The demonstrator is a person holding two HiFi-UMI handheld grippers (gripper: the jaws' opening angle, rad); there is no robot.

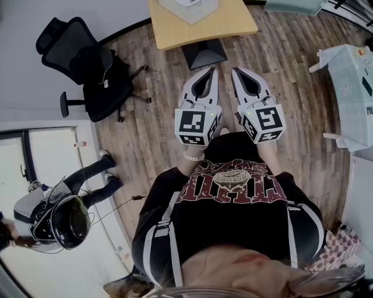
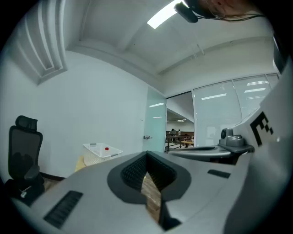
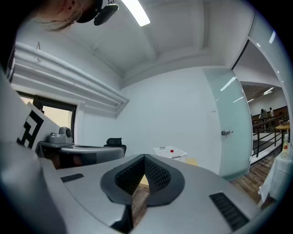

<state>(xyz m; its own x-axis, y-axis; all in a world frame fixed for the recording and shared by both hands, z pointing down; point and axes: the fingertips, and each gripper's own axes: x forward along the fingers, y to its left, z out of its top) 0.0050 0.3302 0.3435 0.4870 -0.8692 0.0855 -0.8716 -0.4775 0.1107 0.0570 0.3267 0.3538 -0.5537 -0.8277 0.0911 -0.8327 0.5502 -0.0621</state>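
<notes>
**Both tools closed and empty, held in front of the bench**

The brown wood-plank floor [image 1: 151, 134] lies under everything. A light wooden rectangular bench [image 1: 233, 23] on a dark base stands ahead of me; neither tool touches it. A black mesh-backed office chair [image 1: 87, 70] stands to the left of the bench. A white perforated plastic basket [image 1: 189, 7] sits on the bench. In the left gripper view, a small red item [image 2: 106, 148] shows at the top of the basket. I hold my left tool [image 1: 210, 71] and my right tool [image 1: 236, 71] side by side, near each other, pointing toward the bench. The jaws of each are pressed together at the tips, with nothing between them.
</notes>
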